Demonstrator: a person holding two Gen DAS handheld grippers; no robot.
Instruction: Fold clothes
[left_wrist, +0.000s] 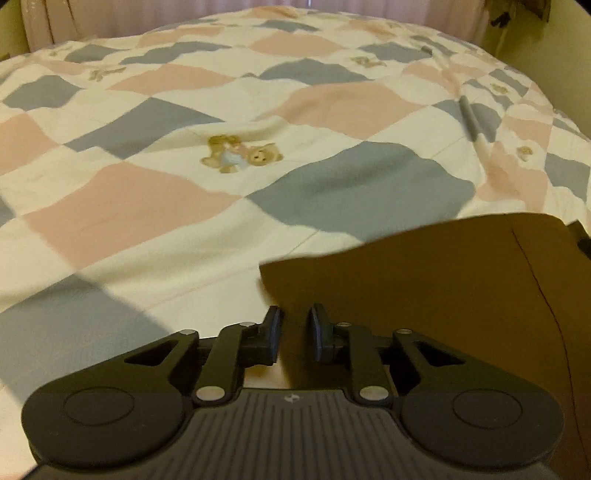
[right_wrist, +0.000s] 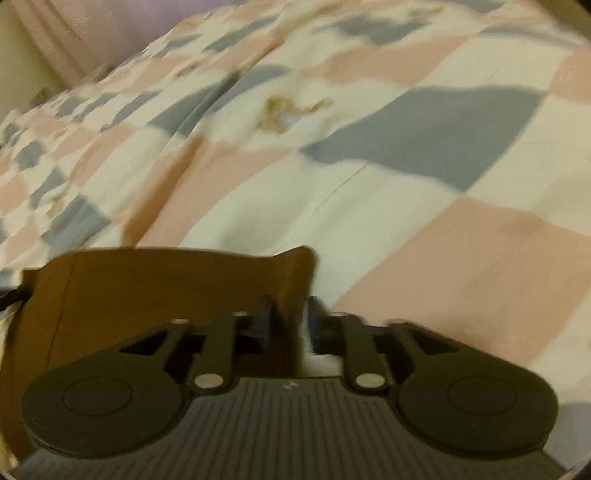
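Note:
A brown garment (left_wrist: 443, 288) is held stretched between my two grippers above the bed. In the left wrist view my left gripper (left_wrist: 295, 325) is shut on its left edge, and the cloth spreads to the right. In the right wrist view my right gripper (right_wrist: 290, 317) is shut on the garment's right edge (right_wrist: 166, 284), and the cloth spreads to the left. A seam line runs down the cloth in both views. The lower part of the garment is hidden behind the gripper bodies.
A quilt (left_wrist: 184, 184) with pink, blue-grey and cream patches and teddy-bear prints covers the bed under both grippers. Pink curtains (left_wrist: 92, 18) hang behind the bed. The quilt is rumpled at its right side (left_wrist: 498, 147).

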